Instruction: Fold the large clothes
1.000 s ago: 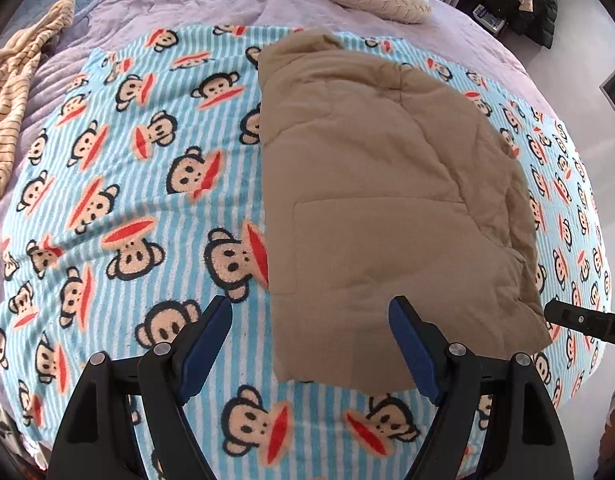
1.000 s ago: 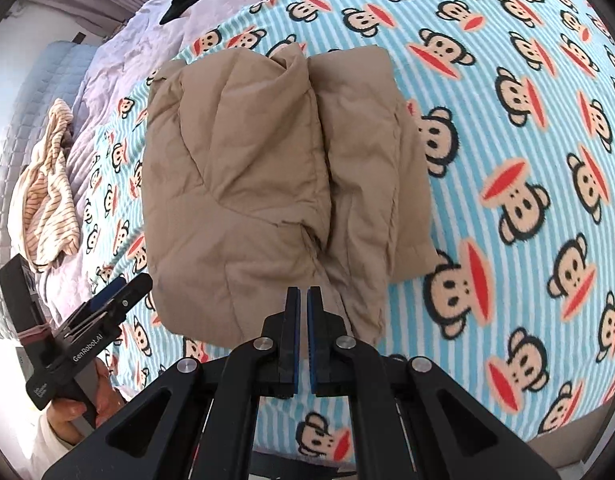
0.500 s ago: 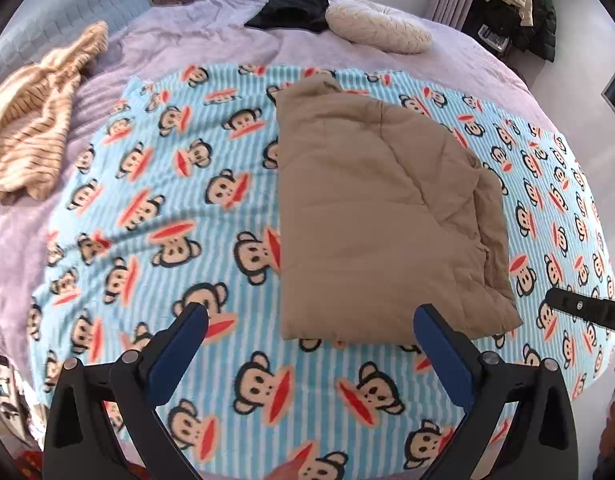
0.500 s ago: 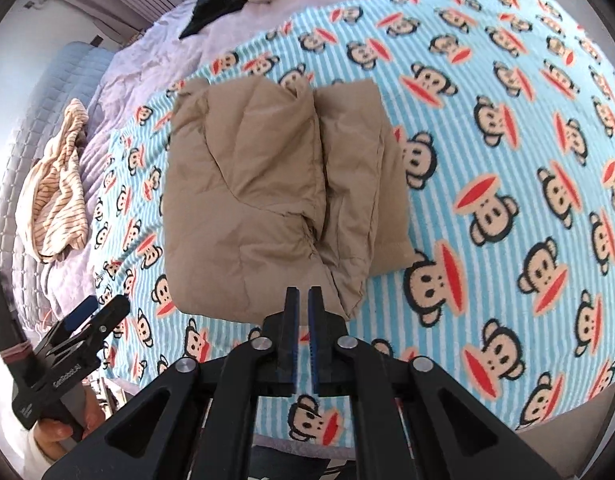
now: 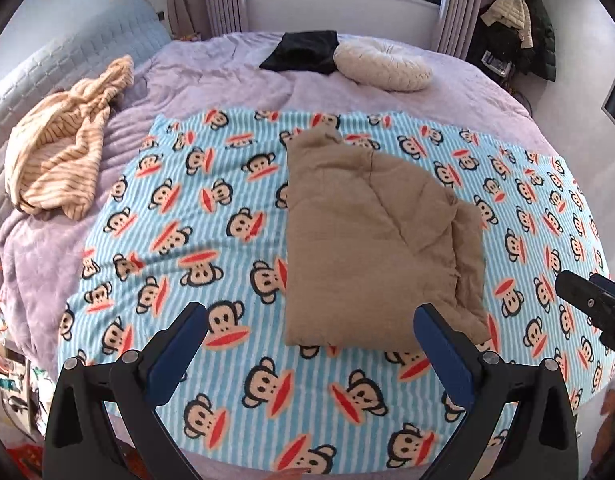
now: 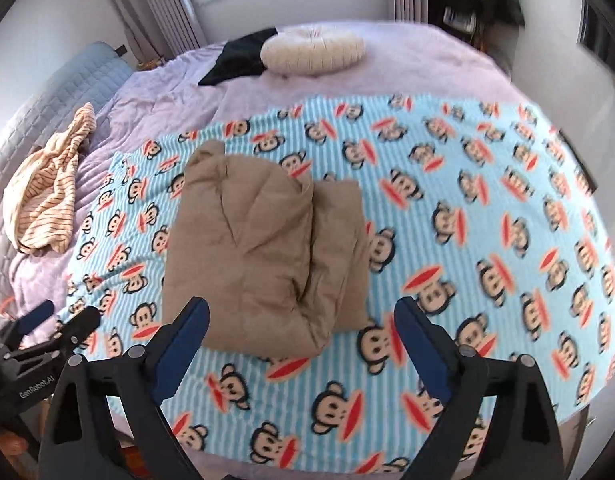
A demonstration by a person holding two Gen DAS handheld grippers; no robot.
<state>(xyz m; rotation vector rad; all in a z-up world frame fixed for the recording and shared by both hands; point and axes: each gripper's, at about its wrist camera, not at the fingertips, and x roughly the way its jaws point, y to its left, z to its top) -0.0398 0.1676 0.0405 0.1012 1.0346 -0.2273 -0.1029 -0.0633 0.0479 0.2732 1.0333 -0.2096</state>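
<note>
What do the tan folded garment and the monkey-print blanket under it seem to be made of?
Tan garment: likely padded, matte woven fabric; puffy, with stitched quilt lines. Monkey-print blanket: probably fleece; soft, fuzzy, unshiny surface.

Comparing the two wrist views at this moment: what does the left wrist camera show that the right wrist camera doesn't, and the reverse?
Only the left wrist view: the right gripper's fingertips entering at the right edge, and the coats hanging in the corner seen sharply.

Only the right wrist view: the left gripper from the side at lower left, and the garment's narrower folded layer seen fully.

Both: the folded tan garment lying free on the monkey-print blanket, the striped cloth, the round cream cushion, the black item, and open, empty jaws; the right ones are opening.
</note>
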